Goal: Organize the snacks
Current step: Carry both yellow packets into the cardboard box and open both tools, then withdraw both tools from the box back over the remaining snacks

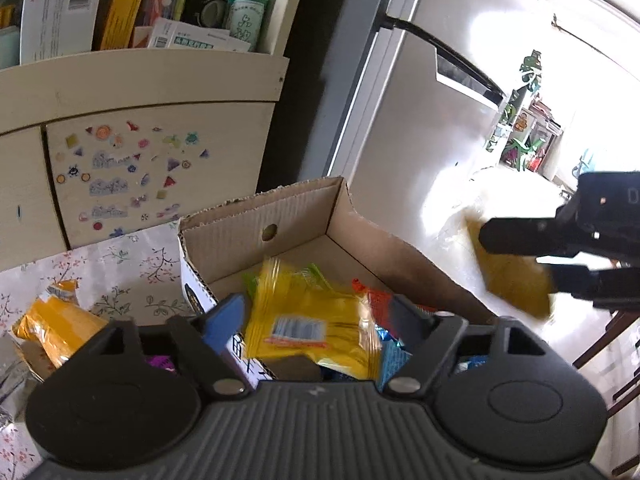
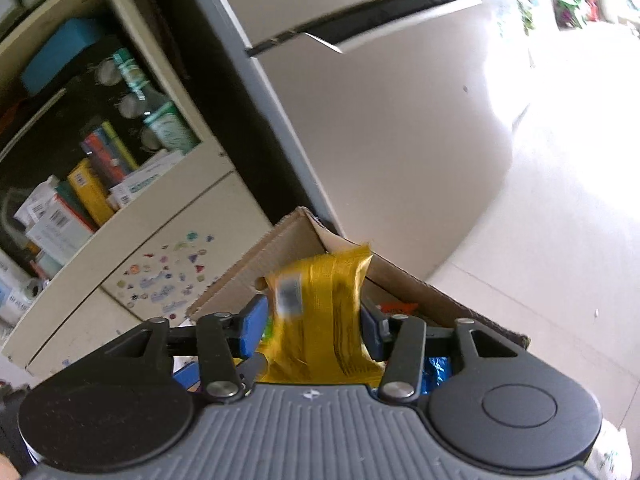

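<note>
Now, with your left gripper [image 1: 316,316] spread wide and empty over the cardboard box [image 1: 280,220], carry the gold packet [image 2: 320,312], pinched in your right gripper [image 2: 314,330] jaws, toward twelve o'clock over the box before letting go.

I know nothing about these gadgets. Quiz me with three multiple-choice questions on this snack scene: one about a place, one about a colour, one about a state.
1. Where does the yellow packet with a barcode lie?
A. in the cardboard box
B. on the cupboard shelf
C. on the floor

2. What colour is the packet between the right gripper's fingers?
A. blue
B. golden yellow
C. white

3. How is the left gripper?
A. clamped on a bottle
B. open, holding nothing
C. shut on a box flap

Answers: 1 A, it rests on other snacks inside the box walls. 2 B, its wrapper is golden yellow. 3 B, its fingers stand apart above the box.
</note>
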Motion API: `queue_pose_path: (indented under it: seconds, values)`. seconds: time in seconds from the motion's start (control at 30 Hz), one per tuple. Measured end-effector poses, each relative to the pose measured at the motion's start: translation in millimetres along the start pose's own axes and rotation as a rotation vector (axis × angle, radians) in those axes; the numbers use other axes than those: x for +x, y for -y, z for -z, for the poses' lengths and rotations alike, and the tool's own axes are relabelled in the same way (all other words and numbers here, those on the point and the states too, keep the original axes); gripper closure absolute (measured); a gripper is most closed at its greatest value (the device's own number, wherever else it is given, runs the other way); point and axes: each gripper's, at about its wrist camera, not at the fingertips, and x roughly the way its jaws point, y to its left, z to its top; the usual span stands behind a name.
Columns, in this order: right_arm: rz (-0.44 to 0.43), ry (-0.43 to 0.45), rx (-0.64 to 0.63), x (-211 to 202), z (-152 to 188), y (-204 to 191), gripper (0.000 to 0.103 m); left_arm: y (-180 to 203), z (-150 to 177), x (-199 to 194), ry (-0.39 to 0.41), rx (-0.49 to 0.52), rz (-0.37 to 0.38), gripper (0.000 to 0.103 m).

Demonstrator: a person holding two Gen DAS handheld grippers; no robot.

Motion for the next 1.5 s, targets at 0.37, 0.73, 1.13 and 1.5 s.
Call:
queue_pose_path:
  seconds: [0.37, 0.73, 1.13, 1.5]
  values:
    - [-0.087, -0.015, -0.018, -2, 5, -12, 0.030, -22, -22, -33, 0.069, -0.077, -0.039, 0.006]
    - [-0.281, -0.147, -0.163, 8, 35, -56, 0.023, -92, -19, -82, 0.022, -0.150, -0.230, 0.004]
    - [-0.385, -0.311, -0.118, 33, 58, -75, 0.020, -106, 31, -73, -0.180, -0.089, -0.232, 0.004]
    - [-0.332, -0.361, -0.116, 68, 79, -91, 0.017, -95, 60, -41, -0.241, 0.023, -0.210, 0.005]
